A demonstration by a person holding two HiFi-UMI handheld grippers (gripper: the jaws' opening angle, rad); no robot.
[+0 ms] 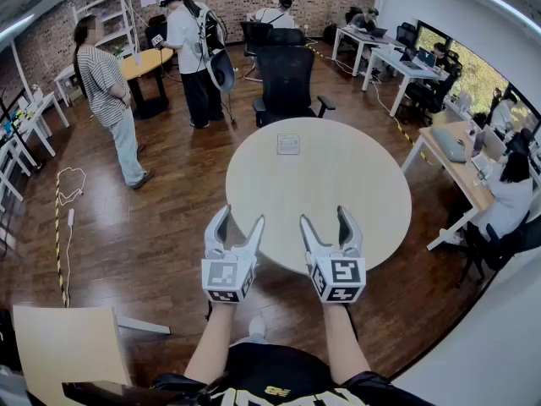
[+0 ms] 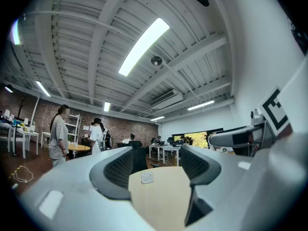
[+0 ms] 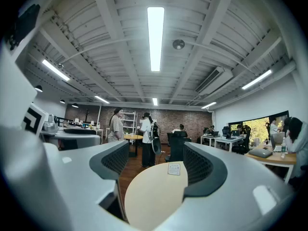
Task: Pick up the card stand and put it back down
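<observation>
Pre-reach; nothing is picked yet. Your left gripper [image 1: 240, 218] is at the table's [image 1: 338, 193] near edge, jaws apart, empty. The stand [image 1: 288, 144] sits on the far side of the table, well apart from both grippers and roughly between their lines. Your right gripper [image 1: 325, 218] is likewise at the near edge, jaws apart, empty. Next, I'd say: reach one gripper across, straddle the stand, close gently. It looks light and tippy.

The card stand [image 1: 288, 144] was set on the table [image 1: 372, 218], far side. A chair [image 1: 286, 83] was placed just behind. The left gripper [image 1: 239, 220] and right gripper [image 1: 325, 218] were held side by side at the near edge.
</observation>
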